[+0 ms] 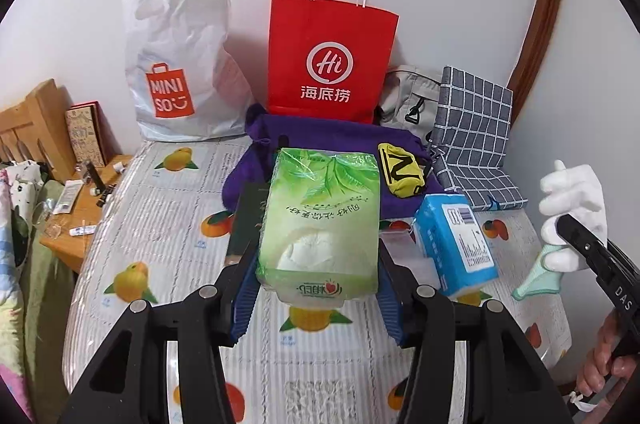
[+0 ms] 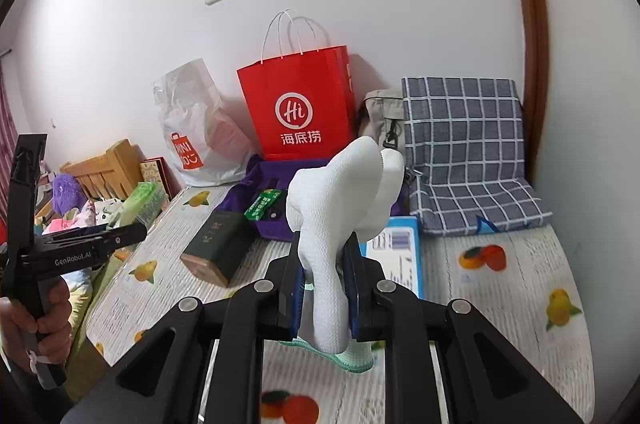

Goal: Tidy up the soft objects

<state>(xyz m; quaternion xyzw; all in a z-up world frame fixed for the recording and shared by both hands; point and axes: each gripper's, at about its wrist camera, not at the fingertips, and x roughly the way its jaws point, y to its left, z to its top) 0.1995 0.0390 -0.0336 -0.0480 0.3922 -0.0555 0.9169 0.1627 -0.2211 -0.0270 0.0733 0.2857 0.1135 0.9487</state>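
Left gripper [image 1: 318, 284]: clamped on green tissue pack [image 1: 320, 220], which juts toward 12 o'clock.
Right gripper [image 2: 323, 288]: clamped on white socks [image 2: 344, 191] (mint cuffs), toes toward 12 o'clock.

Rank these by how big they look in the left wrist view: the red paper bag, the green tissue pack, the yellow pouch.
1. Red paper bag and green tissue pack: they look about alike, and the pack, held in the left claw, sits much nearer the camera, so I won't rank them.
2. Yellow pouch: clearly smallest.
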